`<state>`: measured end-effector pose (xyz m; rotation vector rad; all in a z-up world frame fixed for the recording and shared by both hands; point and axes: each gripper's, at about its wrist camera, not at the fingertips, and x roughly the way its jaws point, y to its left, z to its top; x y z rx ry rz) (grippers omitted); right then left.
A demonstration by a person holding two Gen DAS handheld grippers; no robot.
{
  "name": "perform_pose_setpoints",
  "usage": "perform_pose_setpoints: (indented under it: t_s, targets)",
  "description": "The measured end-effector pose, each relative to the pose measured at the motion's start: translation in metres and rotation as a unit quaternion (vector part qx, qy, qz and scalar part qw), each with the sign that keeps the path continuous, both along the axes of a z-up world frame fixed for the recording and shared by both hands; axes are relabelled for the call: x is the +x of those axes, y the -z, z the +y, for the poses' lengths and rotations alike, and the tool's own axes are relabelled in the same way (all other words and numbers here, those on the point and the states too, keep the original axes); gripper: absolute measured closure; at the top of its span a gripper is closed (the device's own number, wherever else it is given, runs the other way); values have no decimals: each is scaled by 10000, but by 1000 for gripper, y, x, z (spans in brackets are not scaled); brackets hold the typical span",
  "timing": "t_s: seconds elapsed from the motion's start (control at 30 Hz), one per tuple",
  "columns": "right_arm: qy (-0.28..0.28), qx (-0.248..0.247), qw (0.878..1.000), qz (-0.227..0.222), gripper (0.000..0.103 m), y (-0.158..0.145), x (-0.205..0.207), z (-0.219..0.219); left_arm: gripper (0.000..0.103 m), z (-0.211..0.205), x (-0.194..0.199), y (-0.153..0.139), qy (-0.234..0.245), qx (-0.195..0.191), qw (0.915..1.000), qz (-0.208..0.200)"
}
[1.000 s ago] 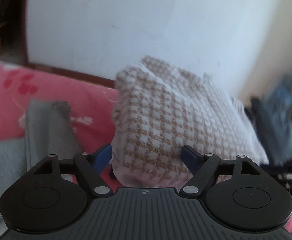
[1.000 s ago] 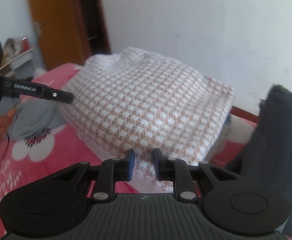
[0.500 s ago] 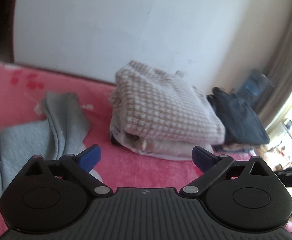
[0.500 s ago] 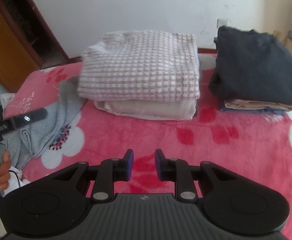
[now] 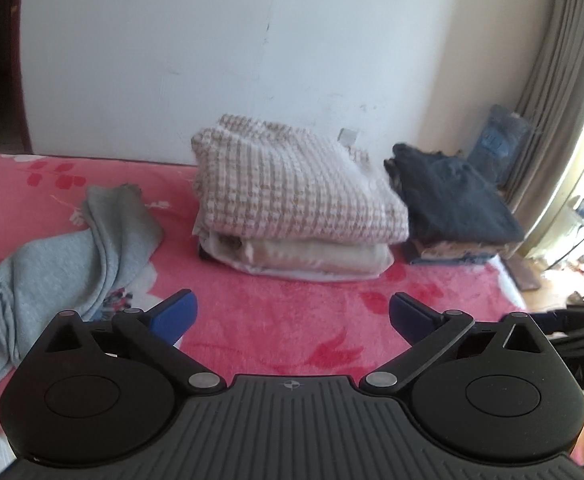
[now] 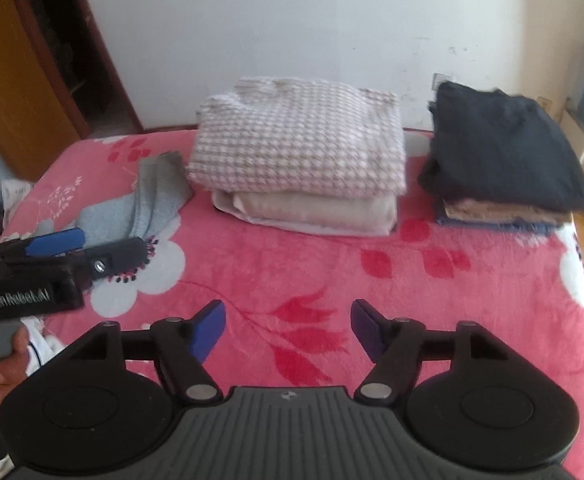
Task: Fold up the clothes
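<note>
A folded brown-and-white checked garment (image 5: 295,188) (image 6: 299,148) lies on top of a folded cream one (image 5: 311,256) (image 6: 311,208) at the back of the pink flowered bed. A crumpled grey garment (image 5: 72,256) (image 6: 148,204) lies unfolded to its left. My left gripper (image 5: 290,314) stands wide open over bare blanket, nothing between its blue fingers; from the right wrist view it shows at the left edge (image 6: 64,246). My right gripper (image 6: 288,330) has its jaws opening, with only blanket between them. Both hang well in front of the stacks.
A second stack with a dark navy garment (image 5: 451,196) (image 6: 499,152) on top sits at the back right near the bed's edge. White wall behind, grey curtain (image 5: 563,92) at right, wooden door (image 6: 8,64) at left. A hand (image 6: 4,372) holds the left gripper.
Both grippers drew back and up from the checked garment, which now rests on the cream one. The left jaws spread wider; the right jaws went from nearly shut to open.
</note>
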<state>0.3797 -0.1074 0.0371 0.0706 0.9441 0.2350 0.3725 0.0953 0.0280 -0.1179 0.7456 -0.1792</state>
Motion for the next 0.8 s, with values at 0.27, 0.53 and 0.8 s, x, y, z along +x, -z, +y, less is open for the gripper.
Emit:
perform_pose_setpoints:
  t_s: [0.27,0.53,0.8]
  targets:
    - [378,122,9974,-596,2,19,-71,-46,0,-41,-72,-1,-374,562,9976,-146]
    - [270,11,9906,-1342,0,-21,-150,-61,0,-69,-153,-43,-490,700,9950,-527]
    - [507,133,9878,-1467,0,-47,-246,-62,0,-90,-227,-68,-419,1310,9887,-600]
